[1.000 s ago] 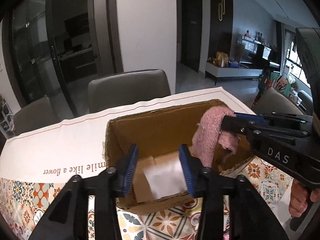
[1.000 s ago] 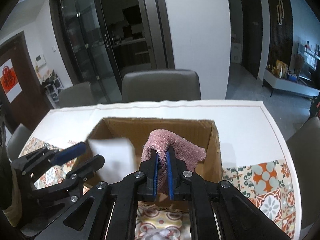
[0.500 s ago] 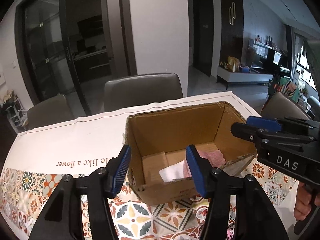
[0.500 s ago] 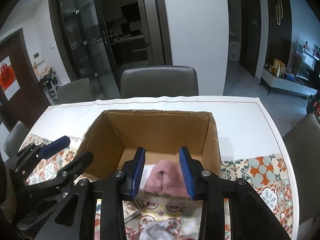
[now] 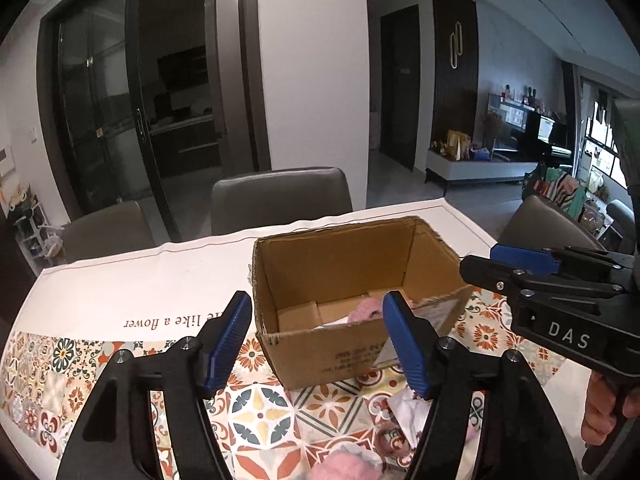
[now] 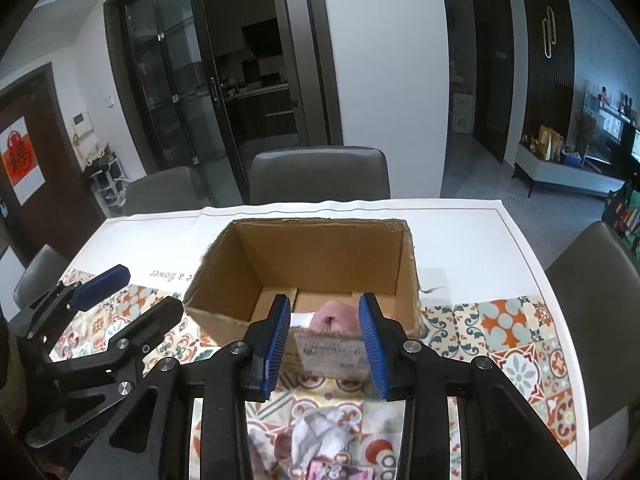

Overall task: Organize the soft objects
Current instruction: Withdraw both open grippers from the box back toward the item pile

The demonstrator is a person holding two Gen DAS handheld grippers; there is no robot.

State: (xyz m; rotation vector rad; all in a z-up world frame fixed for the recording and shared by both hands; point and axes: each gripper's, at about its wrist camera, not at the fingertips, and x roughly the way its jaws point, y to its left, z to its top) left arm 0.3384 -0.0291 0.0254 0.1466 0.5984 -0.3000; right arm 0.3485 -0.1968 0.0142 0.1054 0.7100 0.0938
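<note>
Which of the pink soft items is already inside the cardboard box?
The fuzzy pink cloth lying on the open brown cardboard box's floor beside a white cloth. The other pink fluffy item lies on the patterned tablecloth, outside the box.

The left gripper (image 5: 318, 338) is held level with its two blue-padded fingers (image 5: 228, 338) spread wide apart, nothing between them. The right gripper (image 6: 326, 344) sits just to its right, fingers likewise parted and empty. A bare hand (image 5: 600, 408) grips the right gripper's handle.
</note>
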